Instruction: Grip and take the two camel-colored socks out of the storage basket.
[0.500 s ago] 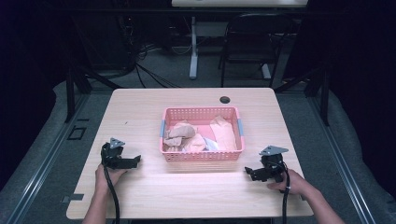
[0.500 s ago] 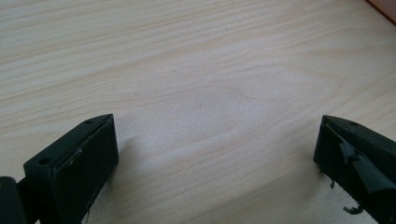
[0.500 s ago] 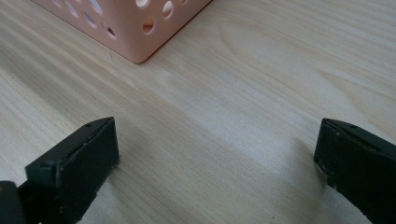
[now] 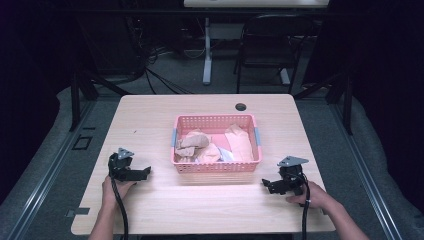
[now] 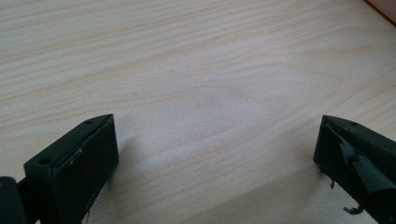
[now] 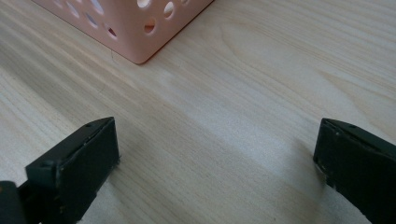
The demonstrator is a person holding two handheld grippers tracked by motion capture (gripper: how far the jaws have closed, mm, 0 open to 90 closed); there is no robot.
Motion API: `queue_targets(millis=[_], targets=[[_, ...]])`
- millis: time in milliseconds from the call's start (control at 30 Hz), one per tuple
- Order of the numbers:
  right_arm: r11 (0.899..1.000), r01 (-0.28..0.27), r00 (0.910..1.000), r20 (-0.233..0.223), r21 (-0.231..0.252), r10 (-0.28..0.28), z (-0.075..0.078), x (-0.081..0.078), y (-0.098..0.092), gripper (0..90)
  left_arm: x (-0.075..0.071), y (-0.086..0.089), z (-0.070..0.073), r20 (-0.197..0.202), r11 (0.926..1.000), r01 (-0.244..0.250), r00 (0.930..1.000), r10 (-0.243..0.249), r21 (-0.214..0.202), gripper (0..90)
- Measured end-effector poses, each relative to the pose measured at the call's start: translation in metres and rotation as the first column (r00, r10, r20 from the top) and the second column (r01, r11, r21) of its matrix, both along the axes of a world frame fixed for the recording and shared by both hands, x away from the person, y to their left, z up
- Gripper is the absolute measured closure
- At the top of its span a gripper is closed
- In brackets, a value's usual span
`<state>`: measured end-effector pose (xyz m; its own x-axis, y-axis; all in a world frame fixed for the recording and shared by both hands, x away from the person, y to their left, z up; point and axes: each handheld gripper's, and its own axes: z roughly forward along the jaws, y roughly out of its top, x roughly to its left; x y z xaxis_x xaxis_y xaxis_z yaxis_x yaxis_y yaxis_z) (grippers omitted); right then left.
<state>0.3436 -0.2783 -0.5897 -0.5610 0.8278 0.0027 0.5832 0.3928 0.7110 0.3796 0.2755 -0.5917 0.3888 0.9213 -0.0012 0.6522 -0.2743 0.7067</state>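
The left gripper rests on the table with jaws spread wide and nothing between them; the right gripper lies likewise released at the basket's four o'clock; the pink basket of crumpled cloths sits mid-table, between both.

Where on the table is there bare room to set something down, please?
Bare wood lies between the pink basket and the table's left edge, also along the front between both hand-held grippers. The basket is crowded with crumpled cloths.
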Motion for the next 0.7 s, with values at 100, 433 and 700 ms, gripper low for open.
queue_targets(millis=[100,433,700], targets=[[1.0,-0.002,1.0,-0.001,-0.002,0.002,0.0,0.0,0.0,0.0,0.001,0.0,0.001,-0.013,0.9999,0.009,0.9999,-0.009,0.007,0.0],[1.0,0.0,1.0,0.002,-0.003,0.0,0.0,-0.001,0.0,0.0,0.003,0.005,0.019,-0.104,1.0,0.002,0.9946,-0.001,0.006,0.0],[1.0,0.0,1.0,0.002,-0.003,0.0,0.0,-0.001,0.0,0.0,0.004,0.017,0.059,-0.11,0.9965,0.01,0.9938,-0.019,-0.083,0.0]])
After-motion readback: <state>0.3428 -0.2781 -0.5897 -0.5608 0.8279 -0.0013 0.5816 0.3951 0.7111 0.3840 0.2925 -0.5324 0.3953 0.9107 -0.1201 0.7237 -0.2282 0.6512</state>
